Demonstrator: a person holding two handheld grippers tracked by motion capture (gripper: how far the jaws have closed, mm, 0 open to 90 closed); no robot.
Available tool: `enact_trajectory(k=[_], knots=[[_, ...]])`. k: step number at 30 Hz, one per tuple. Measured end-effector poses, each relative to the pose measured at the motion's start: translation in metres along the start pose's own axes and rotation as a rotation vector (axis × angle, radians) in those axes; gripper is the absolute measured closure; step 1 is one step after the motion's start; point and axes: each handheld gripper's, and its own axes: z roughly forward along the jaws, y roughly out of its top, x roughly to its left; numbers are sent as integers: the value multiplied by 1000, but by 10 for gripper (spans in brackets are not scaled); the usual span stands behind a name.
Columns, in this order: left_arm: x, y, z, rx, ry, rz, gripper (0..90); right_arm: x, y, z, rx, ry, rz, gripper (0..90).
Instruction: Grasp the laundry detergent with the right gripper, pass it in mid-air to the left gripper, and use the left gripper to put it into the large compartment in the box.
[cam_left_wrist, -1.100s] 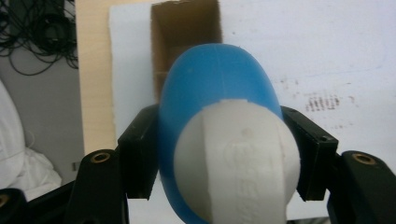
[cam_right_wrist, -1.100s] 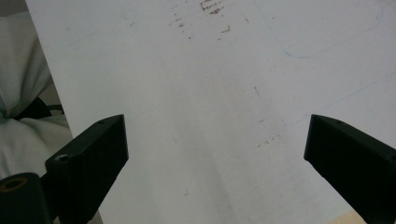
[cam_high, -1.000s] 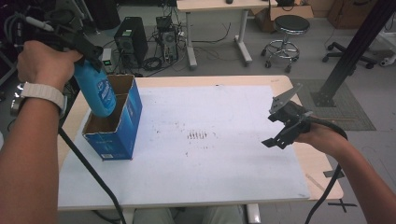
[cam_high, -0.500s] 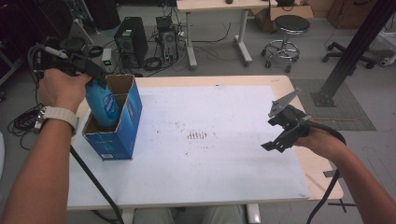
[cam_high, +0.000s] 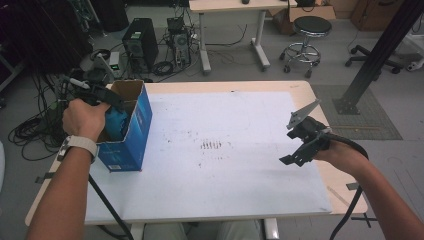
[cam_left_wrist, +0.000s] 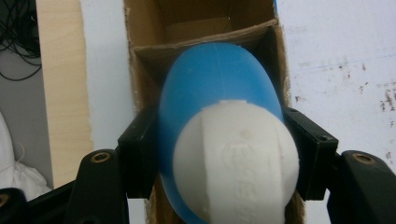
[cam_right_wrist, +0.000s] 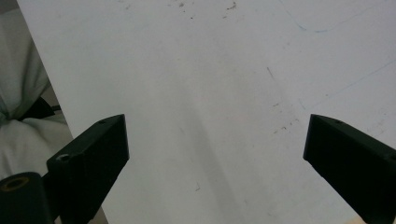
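In the left gripper view, the left gripper (cam_left_wrist: 229, 154) had its fingers (cam_left_wrist: 140, 156) closed on both sides of a blue bottle (cam_left_wrist: 215, 88) with a white cap (cam_left_wrist: 240, 161). The bottle pointed down into the near compartment of an open blue cardboard box (cam_high: 132, 125). In the high view the bottle sat partly inside this box, which stood near the left edge of the desk (cam_high: 225, 190). The right gripper (cam_high: 300, 142) was well apart, above the right side of the desk, with its fingers (cam_right_wrist: 93, 149) wide open and holding nothing. Behind the desk stood a stool (cam_high: 306, 30) and a computer tower (cam_high: 139, 45) on the floor.
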Motion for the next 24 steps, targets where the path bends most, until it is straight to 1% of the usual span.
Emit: enact_trajectory(k=[1,3,4,11,12,15,16,20,24], knots=[[0,0,0,0,0,0,379,0,0,0,0,0,0,64],[-2,-2,7,9,6,19,379,0,0,1,1,1,1,65],[-2,-2,10,14,9,22,379,0,0,1,-1,1,2,64],[-2,-9,28,41,4,28,379,1,0,1,-7,3,7,65],[-2,-11,33,45,4,29,379,1,-1,2,-6,3,9,65],[-2,-12,36,51,7,34,379,0,-2,3,-4,3,16,65],[-2,-12,36,43,5,31,379,1,-3,3,-4,5,18,66],[-2,-11,36,54,4,35,379,1,-5,3,-4,5,19,67],[-1,-11,37,52,-1,34,378,1,-8,3,-7,4,29,68]])
